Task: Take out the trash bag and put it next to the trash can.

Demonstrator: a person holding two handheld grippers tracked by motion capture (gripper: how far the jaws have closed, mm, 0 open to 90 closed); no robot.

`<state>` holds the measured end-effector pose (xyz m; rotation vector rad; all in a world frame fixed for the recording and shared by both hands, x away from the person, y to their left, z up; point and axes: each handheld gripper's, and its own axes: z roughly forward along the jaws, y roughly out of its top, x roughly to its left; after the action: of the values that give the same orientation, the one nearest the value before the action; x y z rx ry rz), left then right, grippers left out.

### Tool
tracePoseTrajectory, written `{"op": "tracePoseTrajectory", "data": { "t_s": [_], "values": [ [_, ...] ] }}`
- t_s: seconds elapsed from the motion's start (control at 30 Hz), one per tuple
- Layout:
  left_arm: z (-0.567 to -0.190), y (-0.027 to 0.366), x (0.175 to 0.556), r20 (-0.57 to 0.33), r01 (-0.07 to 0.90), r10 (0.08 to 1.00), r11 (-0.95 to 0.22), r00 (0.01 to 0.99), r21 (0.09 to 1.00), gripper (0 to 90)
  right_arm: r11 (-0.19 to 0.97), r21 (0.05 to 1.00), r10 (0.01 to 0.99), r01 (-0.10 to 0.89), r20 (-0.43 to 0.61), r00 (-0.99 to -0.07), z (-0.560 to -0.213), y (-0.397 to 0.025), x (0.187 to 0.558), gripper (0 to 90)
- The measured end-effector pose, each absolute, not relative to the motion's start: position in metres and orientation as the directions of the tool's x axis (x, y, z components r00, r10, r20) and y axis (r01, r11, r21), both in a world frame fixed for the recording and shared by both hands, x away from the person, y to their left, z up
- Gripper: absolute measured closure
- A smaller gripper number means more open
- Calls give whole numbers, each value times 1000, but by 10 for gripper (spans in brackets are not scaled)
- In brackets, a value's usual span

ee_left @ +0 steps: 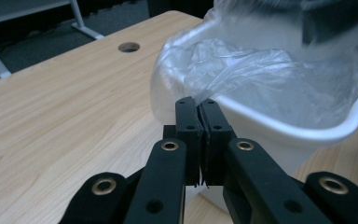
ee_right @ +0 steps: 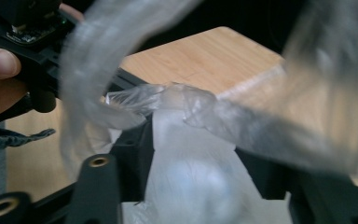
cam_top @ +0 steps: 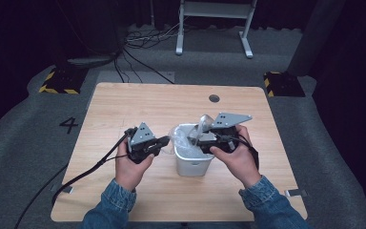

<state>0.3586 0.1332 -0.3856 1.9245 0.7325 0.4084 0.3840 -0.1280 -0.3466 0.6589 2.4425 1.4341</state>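
A small white bin (cam_top: 193, 162) stands mid-table with a clear plastic bag (cam_top: 187, 138) loose in it. My left gripper (cam_top: 167, 140) is at the bin's left rim. In the left gripper view its jaws (ee_left: 197, 106) are pressed together, shut on the bag's edge (ee_left: 242, 74) beside the white bin (ee_left: 307, 133). My right gripper (cam_top: 201, 137) is over the bin's right side, with a flap of bag raised beside it. In the right gripper view the bag (ee_right: 186, 107) lies bunched and twisted between the jaws (ee_right: 193, 144), which stand apart.
The wooden table (cam_top: 124, 105) has a round hole (cam_top: 214, 98) near its far edge. Cables trail from the left gripper off the table's left front. Beyond the table stand a white frame (cam_top: 214, 24) and floor cables.
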Motion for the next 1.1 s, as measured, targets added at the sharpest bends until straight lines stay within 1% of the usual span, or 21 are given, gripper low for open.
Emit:
{"op": "tracePoseTrajectory", "data": {
  "t_s": [0.1, 0.23, 0.33, 0.43, 0.47, 0.53, 0.67, 0.7, 0.73, 0.77, 0.8, 0.9, 1.03, 1.1],
  "values": [
    [-382, 128, 359, -13, 298, 645, -334, 764, 894, 879, 436, 861, 471, 263, 31, -882, -348, -118, 385, 378],
    [-381, 123, 360, -13, 292, 641, -331, 767, 897, 881, 472, 838, 457, 275, 34, -889, -351, -106, 389, 323],
    [-380, 123, 359, 0, 283, 641, -340, 768, 897, 881, 509, 810, 454, 291, 34, -890, -355, -98, 394, 308],
    [-380, 123, 358, -6, 283, 641, -330, 768, 900, 880, 534, 788, 456, 307, 37, -889, -360, -93, 397, 322],
    [-380, 123, 358, -1, 281, 642, -334, 766, 900, 881, 541, 780, 454, 313, 43, -890, -362, -92, 398, 351],
    [-380, 123, 358, 1, 279, 643, -335, 766, 900, 880, 552, 768, 447, 323, 54, -893, -364, -92, 400, 450],
    [-381, 123, 356, -1, 277, 643, -329, 766, 903, 865, 578, 742, 429, 339, 77, -900, -365, -93, 403, 758],
    [-381, 124, 356, -2, 275, 641, -328, 768, 904, 854, 584, 737, 425, 340, 79, -902, -366, -93, 403, 805],
    [-381, 125, 355, 3, 271, 640, -329, 768, 905, 837, 591, 733, 418, 336, 77, -905, -366, -93, 403, 845],
    [-381, 126, 354, 4, 268, 644, -324, 765, 907, 799, 594, 733, 415, 331, 74, -907, -366, -94, 403, 875],
    [-381, 127, 354, 9, 260, 648, -317, 761, 912, 764, 594, 735, 415, 328, 70, -907, -366, -94, 403, 888],
    [-381, 133, 352, 30, 236, 664, -308, 747, 922, 632, 585, 742, 419, 328, 69, -905, -364, -96, 402, 900],
    [-383, 142, 348, 19, 248, 689, -287, 725, 925, 432, 563, 760, 435, 325, 61, -898, -362, -101, 401, 900],
    [-381, 144, 347, 40, 239, 698, -299, 715, 924, 335, 554, 766, 440, 325, 61, -896, -361, -103, 401, 900]
  ]
}}
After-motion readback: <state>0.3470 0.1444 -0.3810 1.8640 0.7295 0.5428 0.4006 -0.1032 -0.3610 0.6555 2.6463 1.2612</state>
